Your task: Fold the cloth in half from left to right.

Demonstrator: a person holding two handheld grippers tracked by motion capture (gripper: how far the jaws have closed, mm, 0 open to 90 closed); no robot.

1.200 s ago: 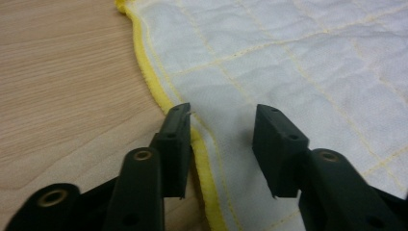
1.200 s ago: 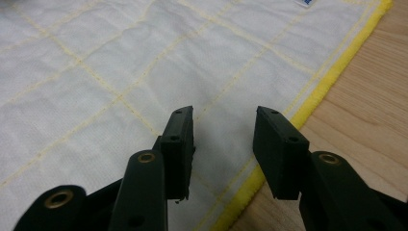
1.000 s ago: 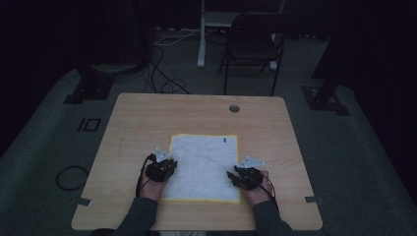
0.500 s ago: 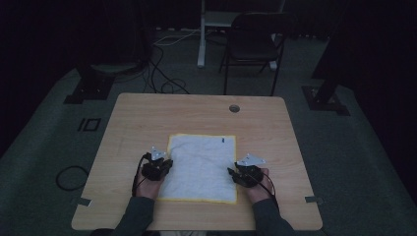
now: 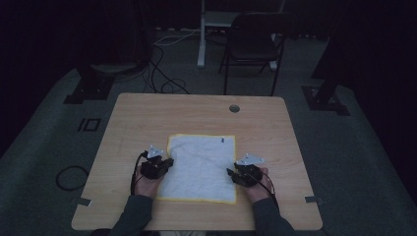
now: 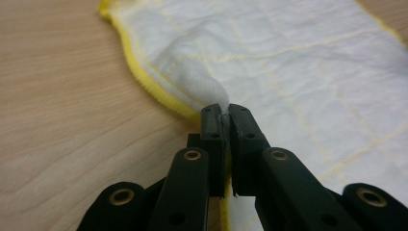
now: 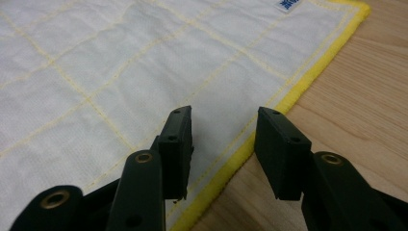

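White cloth (image 5: 201, 167) flat on tabletop (image 5: 147, 118), near centre. Left gripper (image 6: 224, 113) just closed, pinching left hem. Right gripper (image 7: 223, 130) half open, straddling right hem, nothing held. Risk: lifting now drags cloth skewed, one-sided grip.

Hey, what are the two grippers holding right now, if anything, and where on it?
The left gripper pinches the white cloth at its yellow-hemmed edge, bunching a fold. The right gripper holds nothing; its open jaws straddle the opposite hem.
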